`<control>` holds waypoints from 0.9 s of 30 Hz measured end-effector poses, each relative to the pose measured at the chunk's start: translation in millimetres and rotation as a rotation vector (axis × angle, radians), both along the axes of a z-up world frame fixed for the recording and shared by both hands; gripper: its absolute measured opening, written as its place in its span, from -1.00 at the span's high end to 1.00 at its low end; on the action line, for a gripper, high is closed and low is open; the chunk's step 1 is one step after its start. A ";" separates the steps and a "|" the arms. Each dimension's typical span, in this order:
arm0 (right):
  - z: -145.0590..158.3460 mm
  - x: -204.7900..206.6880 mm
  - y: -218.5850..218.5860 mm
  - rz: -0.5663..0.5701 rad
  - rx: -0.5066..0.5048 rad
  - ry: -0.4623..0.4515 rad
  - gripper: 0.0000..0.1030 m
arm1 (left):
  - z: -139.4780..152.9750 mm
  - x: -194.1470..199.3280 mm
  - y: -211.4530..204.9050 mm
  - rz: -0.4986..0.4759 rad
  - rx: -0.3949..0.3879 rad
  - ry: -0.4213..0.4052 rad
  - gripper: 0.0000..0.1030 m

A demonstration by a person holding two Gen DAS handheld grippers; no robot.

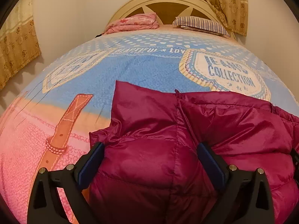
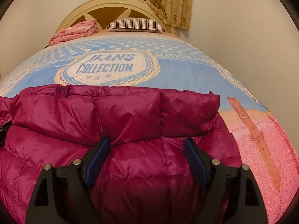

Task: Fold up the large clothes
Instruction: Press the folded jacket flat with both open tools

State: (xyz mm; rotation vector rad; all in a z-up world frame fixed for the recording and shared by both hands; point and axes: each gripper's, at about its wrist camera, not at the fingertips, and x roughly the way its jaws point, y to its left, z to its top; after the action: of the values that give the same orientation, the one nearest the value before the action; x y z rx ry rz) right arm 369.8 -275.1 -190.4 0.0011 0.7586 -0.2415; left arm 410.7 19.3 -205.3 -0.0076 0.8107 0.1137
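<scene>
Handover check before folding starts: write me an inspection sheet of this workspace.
Surface: bed with blue and pink printed bedspread, lying flat.
Job's things: magenta quilted puffer jacket spread on the near end, a padded part folded across its top.
Clutter: crumpled pink floral cloth and striped pillow at the headboard.
Grippers: left gripper and right gripper open, over the jacket.
Cables: nothing seen.
Surroundings: cream arched headboard, beige floral curtain, plain wall.
</scene>
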 end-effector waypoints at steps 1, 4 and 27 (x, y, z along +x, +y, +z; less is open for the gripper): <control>-0.4 1.1 0.0 -0.001 -0.001 0.004 -0.63 | -1.7 1.9 0.1 -0.002 -0.002 0.013 -0.95; -1.9 3.6 0.3 -0.004 -0.004 0.018 -0.64 | -4.2 5.6 0.4 0.001 -0.008 0.030 -0.96; -10.9 12.9 0.1 -0.021 -0.023 0.095 -0.74 | -13.4 10.9 -3.2 -0.001 0.017 0.077 -0.98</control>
State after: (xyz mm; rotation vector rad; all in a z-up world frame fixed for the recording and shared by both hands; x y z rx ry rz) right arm 382.7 -275.0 -201.4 -0.0245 0.8504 -0.2719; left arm 421.6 16.1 -218.7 0.0134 0.8869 0.1201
